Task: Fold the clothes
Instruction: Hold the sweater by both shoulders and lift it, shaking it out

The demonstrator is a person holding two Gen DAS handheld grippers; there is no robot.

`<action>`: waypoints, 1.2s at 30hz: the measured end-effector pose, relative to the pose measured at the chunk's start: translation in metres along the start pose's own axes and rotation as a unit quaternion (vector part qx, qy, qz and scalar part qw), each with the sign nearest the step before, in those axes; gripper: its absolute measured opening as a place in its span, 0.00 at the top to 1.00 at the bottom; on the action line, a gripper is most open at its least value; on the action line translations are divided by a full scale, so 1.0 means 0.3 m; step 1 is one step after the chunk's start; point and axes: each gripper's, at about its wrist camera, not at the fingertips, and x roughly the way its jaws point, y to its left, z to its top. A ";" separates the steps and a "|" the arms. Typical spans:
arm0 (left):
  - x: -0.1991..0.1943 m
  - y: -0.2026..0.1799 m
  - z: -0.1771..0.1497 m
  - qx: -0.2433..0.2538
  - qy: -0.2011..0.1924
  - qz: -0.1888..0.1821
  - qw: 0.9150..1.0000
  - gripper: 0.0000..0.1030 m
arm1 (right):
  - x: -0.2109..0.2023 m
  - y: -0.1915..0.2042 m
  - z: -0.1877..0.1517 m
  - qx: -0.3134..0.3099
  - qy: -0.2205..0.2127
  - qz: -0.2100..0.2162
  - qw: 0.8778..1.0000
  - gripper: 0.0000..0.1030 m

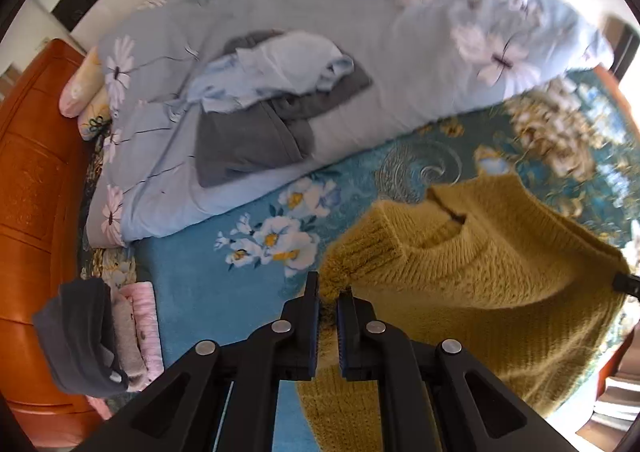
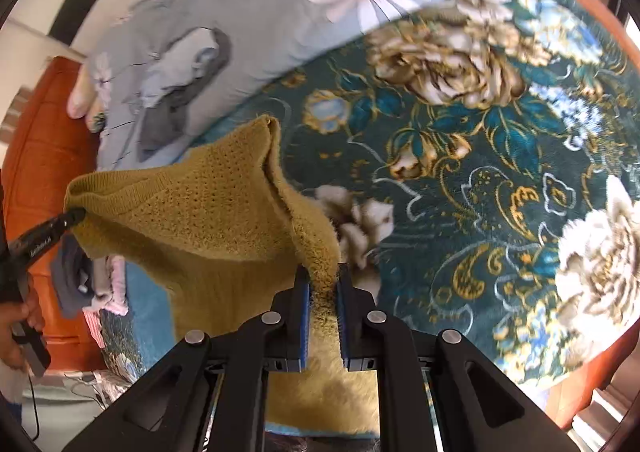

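Both the left tool (image 1: 328, 294) and right tool (image 2: 323, 280) gripped the mustard sweater (image 1: 480, 284), held unfolded above the bed (image 2: 500, 156), folded stack (image 1: 132, 332) nearby, grey-and-blue heap (image 1: 272, 100) apparently still waiting.

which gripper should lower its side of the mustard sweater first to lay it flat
Probably right. The right gripper pinches the sweater over bare teal bedspread, while the left gripper holds its corner nearer the folded stack.

Mustard sweater (image 1: 480, 292) lower part cut off by frame, far quilt (image 1: 440, 12) blurred, folded stack (image 1: 120, 332) partly hidden.
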 end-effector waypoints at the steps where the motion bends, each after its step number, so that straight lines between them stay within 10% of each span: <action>1: 0.029 -0.013 0.025 0.003 0.008 0.003 1.000 0.93 | 0.034 -0.022 0.031 0.005 0.010 -0.001 1.000 0.88; 20: 0.459 -0.082 0.229 0.015 0.149 0.007 0.989 0.87 | 0.356 -0.175 0.215 0.015 0.120 -0.037 0.992 0.85; 27: 0.532 -0.022 0.189 -0.018 0.188 -0.040 0.981 0.53 | 0.306 -0.199 0.230 0.029 0.107 -0.061 0.992 0.70; 36: 0.657 0.095 0.139 -0.039 0.223 -0.040 0.973 0.45 | 0.304 -0.125 0.355 0.009 0.087 -0.042 0.995 0.68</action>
